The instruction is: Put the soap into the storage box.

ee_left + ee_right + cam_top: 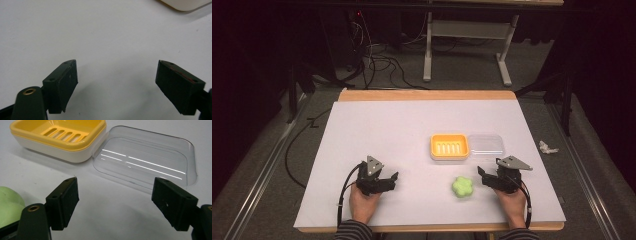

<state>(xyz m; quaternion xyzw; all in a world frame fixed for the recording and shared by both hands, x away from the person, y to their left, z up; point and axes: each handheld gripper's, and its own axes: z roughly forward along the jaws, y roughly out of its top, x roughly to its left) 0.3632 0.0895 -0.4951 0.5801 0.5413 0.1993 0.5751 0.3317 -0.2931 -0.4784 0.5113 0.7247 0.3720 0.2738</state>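
Green soap [463,187] lies on the white table [382,130], just beside my right gripper [482,176], jaws spread, empty. Behind it sit the yellow soap dish [449,146] and its clear lid [485,144], touching. My left gripper [393,178] rests well apart, jaws also spread. Crumpled paper [547,147] lies off the table's right edge.

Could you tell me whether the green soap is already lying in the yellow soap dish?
No, the green soap lies on the white table in front of the yellow soap dish, whose slotted tray is bare.
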